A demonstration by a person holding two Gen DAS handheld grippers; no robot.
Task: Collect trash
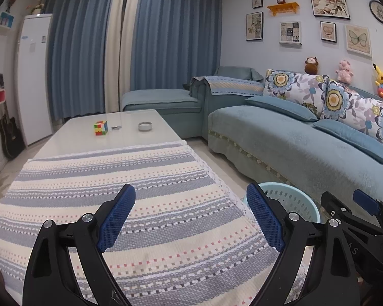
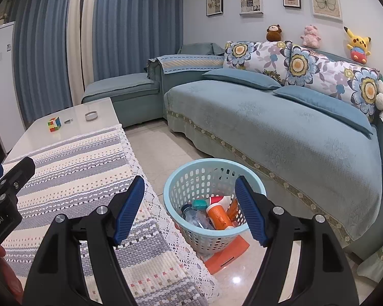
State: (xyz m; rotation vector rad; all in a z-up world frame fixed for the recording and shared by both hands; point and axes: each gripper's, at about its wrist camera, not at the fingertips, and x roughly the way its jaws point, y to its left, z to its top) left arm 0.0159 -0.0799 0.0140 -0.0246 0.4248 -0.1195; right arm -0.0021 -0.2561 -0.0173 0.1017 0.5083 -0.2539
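Plastic, light blue, perforated round basket (image 2: pixel 212 232) held crushable bottles (image 2: pixel 218 215); light, springy, best gripped by its rim. Both tools (image 1: pixel 191 216) (image 2: pixel 190 210) hung apart, empty.

Both views are evenly lit by cool, soft indoor light from overhead; the closed curtains (image 1: pixel 94 58) let only a faint glow through the pale middle strip. Shadows are weak. The glossy table (image 1: pixel 130 122) top carries a broad pale sheen, and a small bright glare spot sits on the floor (image 2: pixel 236 279) tiles in the right wrist view. Fisheye distortion is strong: walls, the curtains and the sofa (image 2: pixel 280 137) edge bow outward, and black vignette fills the corners. The centre is fairly sharp, with the cloth (image 1: pixel 140 193) weave crisp. Detail softens toward the rim, and distant wall pictures look slightly smeared by compression.
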